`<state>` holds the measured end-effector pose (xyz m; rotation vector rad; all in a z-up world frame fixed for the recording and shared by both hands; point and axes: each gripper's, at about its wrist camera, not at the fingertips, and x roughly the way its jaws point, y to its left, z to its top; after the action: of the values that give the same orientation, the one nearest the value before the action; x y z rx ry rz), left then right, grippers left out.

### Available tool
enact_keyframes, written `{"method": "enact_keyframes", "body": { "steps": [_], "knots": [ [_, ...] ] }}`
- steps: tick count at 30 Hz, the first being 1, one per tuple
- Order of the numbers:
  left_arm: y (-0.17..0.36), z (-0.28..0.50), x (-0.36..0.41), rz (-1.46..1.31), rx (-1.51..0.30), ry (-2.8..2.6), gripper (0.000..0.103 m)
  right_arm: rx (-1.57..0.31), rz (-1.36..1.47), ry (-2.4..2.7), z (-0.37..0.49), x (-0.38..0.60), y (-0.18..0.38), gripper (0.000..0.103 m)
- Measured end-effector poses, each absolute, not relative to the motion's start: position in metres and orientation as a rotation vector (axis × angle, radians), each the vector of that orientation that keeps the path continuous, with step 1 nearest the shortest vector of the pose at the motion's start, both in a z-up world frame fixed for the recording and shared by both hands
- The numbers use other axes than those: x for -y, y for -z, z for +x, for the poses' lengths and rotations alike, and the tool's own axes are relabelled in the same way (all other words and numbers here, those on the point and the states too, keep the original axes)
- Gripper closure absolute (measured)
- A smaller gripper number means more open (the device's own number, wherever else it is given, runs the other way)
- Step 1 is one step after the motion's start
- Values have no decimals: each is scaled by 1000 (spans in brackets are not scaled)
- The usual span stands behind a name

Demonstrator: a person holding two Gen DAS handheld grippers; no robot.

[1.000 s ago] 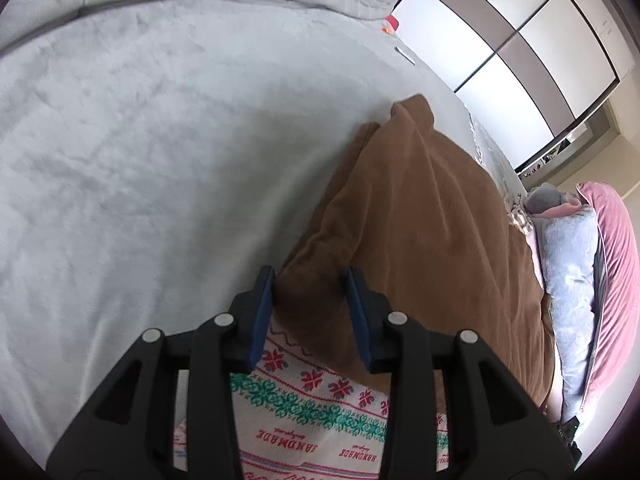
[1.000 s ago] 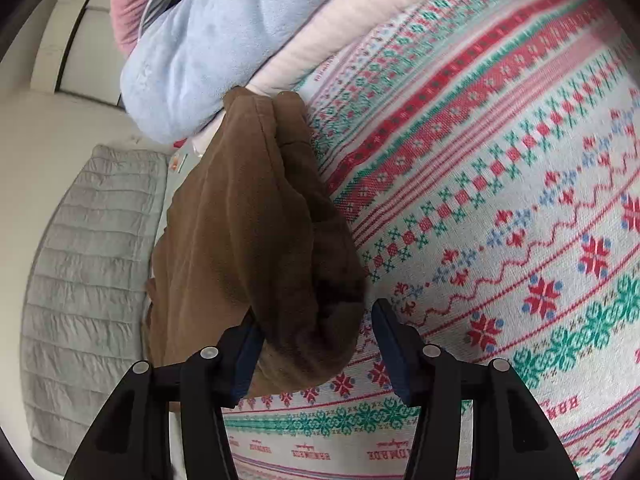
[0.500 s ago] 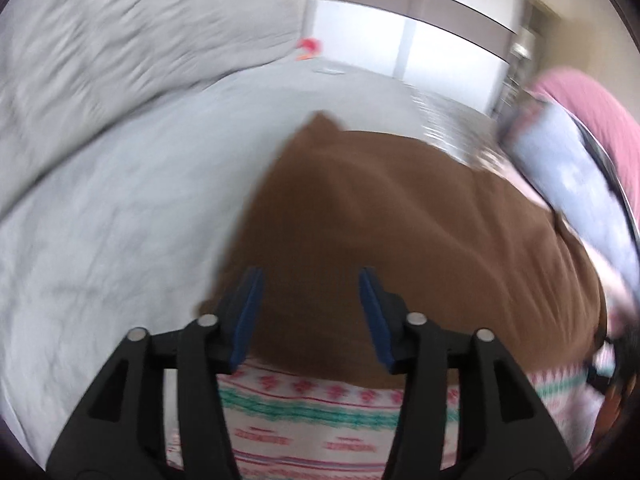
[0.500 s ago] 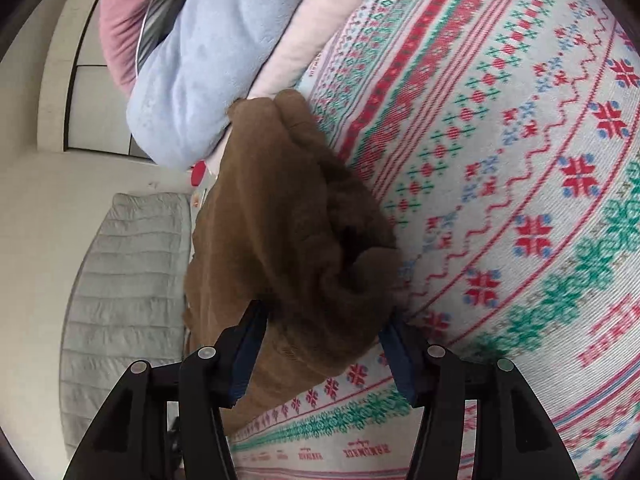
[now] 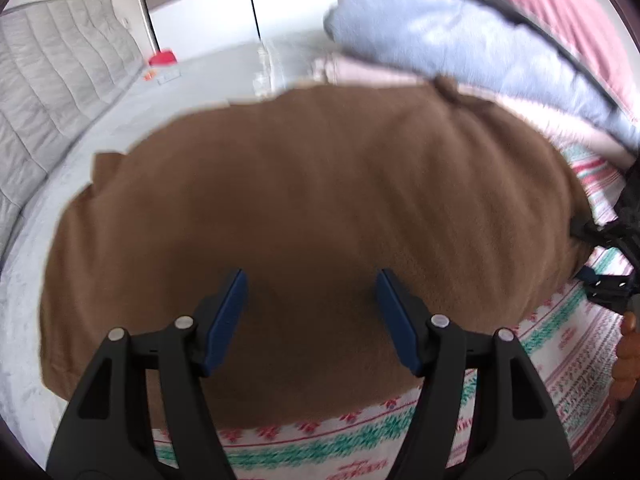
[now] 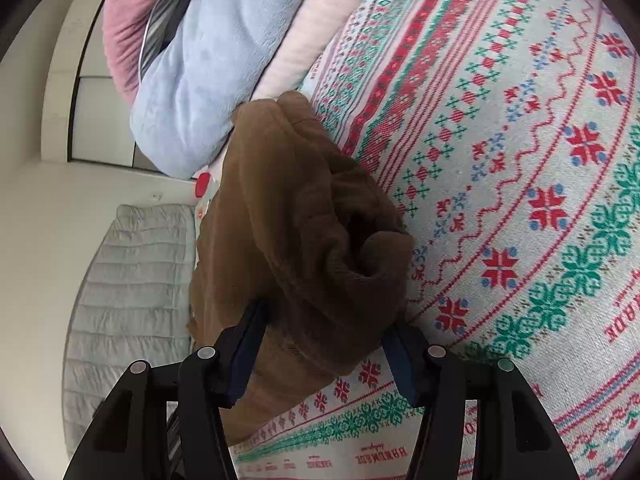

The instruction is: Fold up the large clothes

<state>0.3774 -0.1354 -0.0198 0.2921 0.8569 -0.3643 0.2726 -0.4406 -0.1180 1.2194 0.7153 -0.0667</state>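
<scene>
A large brown fleece garment (image 5: 312, 200) lies folded across a patterned white, red and green cloth (image 5: 560, 340). My left gripper (image 5: 312, 312) hovers over its near edge with the jaws wide apart and nothing between them. In the right wrist view the garment's bunched end (image 6: 320, 248) sits between the jaws of my right gripper (image 6: 324, 344), which stand wide apart around the thick wad. The right gripper also shows at the left wrist view's right edge (image 5: 608, 256).
A stack of soft pink and pale blue bedding (image 5: 460, 28) lies behind the garment, also in the right wrist view (image 6: 200, 72). A grey sheet (image 5: 52, 208) and quilted grey headboard (image 5: 48, 80) lie left. A small red object (image 5: 162, 58) sits far back.
My left gripper let go of the brown garment's edge, opened wide and swung right to face it. The right gripper stayed around the bunched end, sliding a little further onto it.
</scene>
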Motion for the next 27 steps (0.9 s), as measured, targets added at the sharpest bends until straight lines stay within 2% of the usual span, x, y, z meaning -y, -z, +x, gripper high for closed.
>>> {"method": "enact_keyframes", "body": {
  "steps": [3,8,13,17,20,27],
  "knots": [
    [46,389,135,249,-940,342,32,-715,1181,51,280,437,115,44],
    [52,390,135,243,-932,305,29,-674,1183,39,286,436,112,43],
    [51,395,133,210,-945,286,29,-575,1136,-27,286,432,74,43],
    [52,391,132,205,-920,287,29,-640,1116,20,292,430,90,43],
    [51,391,131,200,-921,289,29,-669,1167,50,296,435,109,49],
    [34,401,133,206,-910,270,29,-699,1148,63,300,432,102,47]
  ]
}}
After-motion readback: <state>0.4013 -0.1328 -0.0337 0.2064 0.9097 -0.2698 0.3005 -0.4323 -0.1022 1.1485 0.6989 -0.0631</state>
